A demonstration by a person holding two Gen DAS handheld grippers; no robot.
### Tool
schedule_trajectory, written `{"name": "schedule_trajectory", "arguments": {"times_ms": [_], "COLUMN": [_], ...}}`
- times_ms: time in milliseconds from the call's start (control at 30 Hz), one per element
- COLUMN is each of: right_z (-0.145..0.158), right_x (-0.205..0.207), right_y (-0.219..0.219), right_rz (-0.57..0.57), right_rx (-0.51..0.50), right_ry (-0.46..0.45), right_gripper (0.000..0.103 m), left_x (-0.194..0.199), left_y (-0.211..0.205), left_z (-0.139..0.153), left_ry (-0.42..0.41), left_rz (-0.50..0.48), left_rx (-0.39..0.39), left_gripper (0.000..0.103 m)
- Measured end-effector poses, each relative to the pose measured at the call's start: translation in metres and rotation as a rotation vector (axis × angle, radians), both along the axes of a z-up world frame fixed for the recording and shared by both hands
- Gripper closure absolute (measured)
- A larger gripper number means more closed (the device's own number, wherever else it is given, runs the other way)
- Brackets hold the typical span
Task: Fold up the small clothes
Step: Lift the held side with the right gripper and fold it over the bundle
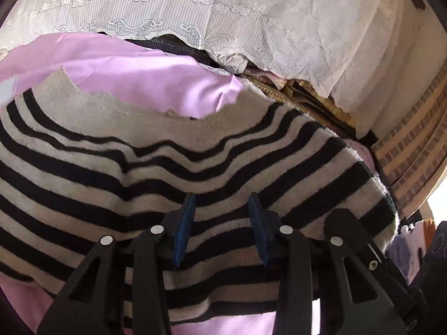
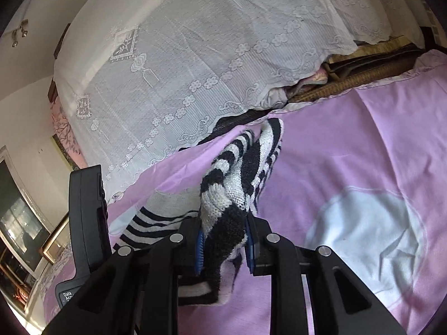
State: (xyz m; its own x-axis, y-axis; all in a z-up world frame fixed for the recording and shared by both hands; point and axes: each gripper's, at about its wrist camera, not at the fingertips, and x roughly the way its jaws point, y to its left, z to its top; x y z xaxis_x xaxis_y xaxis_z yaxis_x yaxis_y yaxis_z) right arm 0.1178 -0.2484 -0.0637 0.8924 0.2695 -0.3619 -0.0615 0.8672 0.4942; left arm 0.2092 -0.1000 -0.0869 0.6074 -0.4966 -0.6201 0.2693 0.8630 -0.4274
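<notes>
Fingers, right: I am seeing the right gripper (image 2: 223, 240) with its blue pads (image 2: 199, 247) pinching a thick bunch of the striped sweater (image 2: 237, 178), which is rising toward 12 o'clock from between them.
Fingers, left: I am seeing the left gripper (image 1: 220, 223) with its blue pads (image 1: 184, 223) standing apart; striped knit is filling the gap, but I cannot tell whether the pads are pressing on it.
Sweater's place: it is lying spread over the pink bedsheet (image 2: 349, 145), filling most of the left wrist view, with its plain cream band (image 1: 117, 109) at 11 o'clock.
Surroundings: a white lace cover (image 2: 195, 69) is hanging over bedding at 12 o'clock, and wicker (image 2: 363, 78) is showing at 1 o'clock.
Risk, slipping: I am judging that the bulky knit could be pulling out of the right pinch, since its weight is hanging from one gathered bunch.
Risk, uneven fold: I am judging that a loose left hold could be letting that side sag, skewing the fold.
Risk, sheet: the sheet could be getting caught up with the knit.
Pose, right: the gripper is pointing a little below level toward 12 o'clock.
Pose, left: the gripper is tilting more steeply down over the sweater.
</notes>
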Motion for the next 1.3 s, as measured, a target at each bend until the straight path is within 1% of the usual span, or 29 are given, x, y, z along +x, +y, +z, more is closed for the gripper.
{"name": "schedule_trajectory", "arguments": {"times_ms": [100, 200, 300, 433, 567, 600, 700, 800, 867, 967, 1033, 1133, 1200, 1267, 1300], "right_z": [0.011, 0.022, 0.032, 0.048, 0.053, 0.052, 0.042, 0.020, 0.008, -0.004, -0.009, -0.016, -0.023, -0.031, -0.033], "right_x": [0.004, 0.006, 0.011, 0.016, 0.025, 0.028, 0.037, 0.043, 0.045, 0.044, 0.043, 0.043, 0.045, 0.048, 0.046], "right_y": [0.018, 0.039, 0.066, 0.114, 0.162, 0.175, 0.208, 0.239, 0.253, 0.266, 0.270, 0.276, 0.285, 0.297, 0.302], "right_rz": [0.017, 0.042, 0.082, 0.151, 0.225, 0.241, 0.281, 0.299, 0.309, 0.312, 0.315, 0.317, 0.339, 0.384, 0.402], "right_rx": [-0.017, -0.032, -0.036, -0.085, -0.117, -0.129, -0.152, -0.203, -0.228, -0.265, -0.281, -0.320, -0.361, -0.437, -0.466], "right_ry": [-0.020, -0.045, -0.062, -0.083, -0.081, -0.076, -0.044, -0.002, 0.019, 0.023, 0.024, 0.015, 0.031, 0.052, 0.042], "right_gripper": [0.079, 0.080, 0.080, 0.080, 0.080, 0.080, 0.080, 0.080, 0.080, 0.080, 0.080, 0.080, 0.079, 0.075, 0.070], "left_x": [0.001, -0.002, -0.004, -0.005, -0.005, -0.005, -0.005, -0.006, -0.007, -0.003, 0.000, -0.003, -0.005, -0.006, -0.006], "left_y": [0.020, 0.038, 0.071, 0.116, 0.165, 0.181, 0.210, 0.236, 0.249, 0.265, 0.275, 0.296, 0.307, 0.309, 0.308], "left_z": [0.011, 0.024, 0.035, 0.043, 0.044, 0.041, 0.030, 0.011, -0.004, -0.018, -0.018, -0.018, -0.020, -0.020, -0.018], "left_ry": [-0.005, -0.032, -0.052, -0.080, -0.080, -0.077, -0.057, -0.035, -0.010, 0.036, 0.053, 0.060, 0.077, 0.077, 0.070], "left_rz": [-0.003, -0.008, 0.031, 0.084, 0.158, 0.185, 0.234, 0.271, 0.279, 0.292, 0.305, 0.363, 0.395, 0.412, 0.409], "left_rx": [-0.018, -0.012, -0.017, -0.040, -0.045, -0.039, -0.022, 0.010, 0.021, 0.010, -0.031, -0.056, -0.083, -0.083, -0.071], "left_gripper": [0.067, 0.068, 0.068, 0.068, 0.068, 0.068, 0.068, 0.068, 0.068, 0.067, 0.066, 0.066, 0.065, 0.065, 0.065]}}
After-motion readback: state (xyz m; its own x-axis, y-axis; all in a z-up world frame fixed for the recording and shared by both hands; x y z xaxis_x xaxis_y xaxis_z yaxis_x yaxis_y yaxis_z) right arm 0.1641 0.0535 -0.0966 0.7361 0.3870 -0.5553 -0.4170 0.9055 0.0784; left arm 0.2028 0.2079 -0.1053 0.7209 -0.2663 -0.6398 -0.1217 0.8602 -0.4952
